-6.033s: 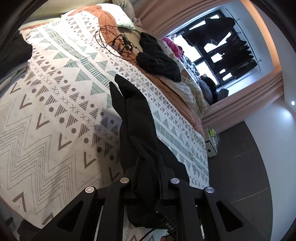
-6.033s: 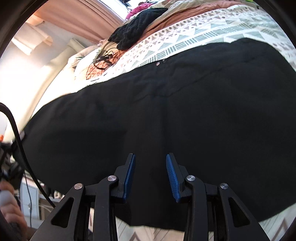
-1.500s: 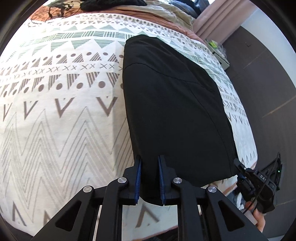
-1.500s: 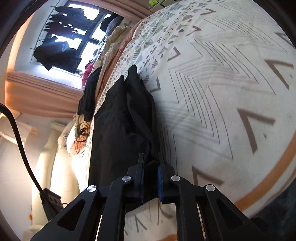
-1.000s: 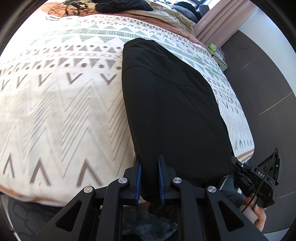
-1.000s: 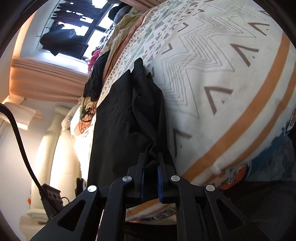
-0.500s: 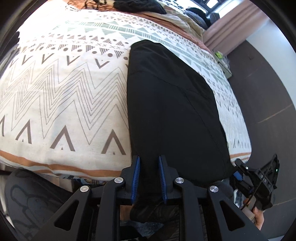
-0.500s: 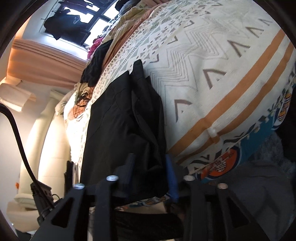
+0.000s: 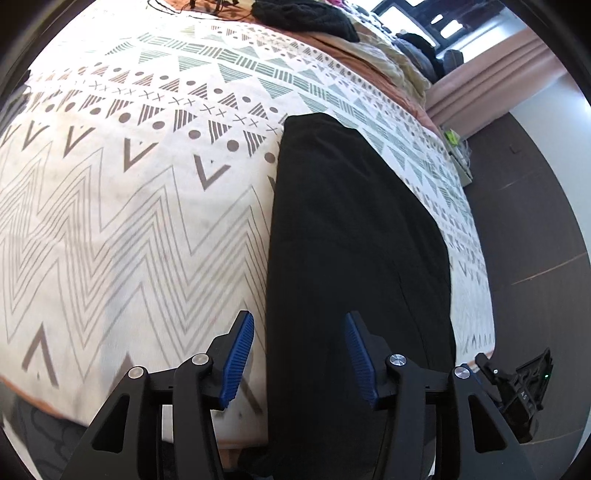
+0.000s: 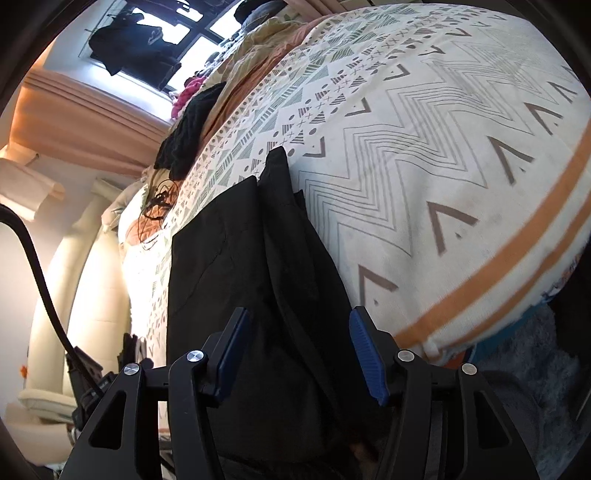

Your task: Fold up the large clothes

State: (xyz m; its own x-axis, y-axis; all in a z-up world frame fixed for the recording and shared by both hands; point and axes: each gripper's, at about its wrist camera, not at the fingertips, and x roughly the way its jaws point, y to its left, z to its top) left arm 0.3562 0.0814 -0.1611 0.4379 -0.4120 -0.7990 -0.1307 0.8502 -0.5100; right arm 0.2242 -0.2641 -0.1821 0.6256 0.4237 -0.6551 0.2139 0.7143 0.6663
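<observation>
- Both hand-held grippers were clamped on the black garment's near edge a second ago; now both have let go and their jaws are opening.
- Left hand-held gripper (image 9: 299, 354): blue pads spread, not pressing anything; black garment (image 9: 351, 229) lies under and between them, left edge of the cloth running up through the gap.
- Right hand-held gripper (image 10: 301, 356): pads apart, opening too; garment (image 10: 251, 280) lies between them, no pad on it as far as the dark cloth lets me tell.
- Garment is folded into a long narrow strip on the bed (image 9: 122, 221), from lower centre to upper centre of the left wrist frame, near end draped over the bed's edge.
- Patterned bedspread (image 10: 424, 155) fills the right of the right wrist frame.
- Black knit item (image 9: 306, 16) at top of frame, well apart from the garment.
</observation>
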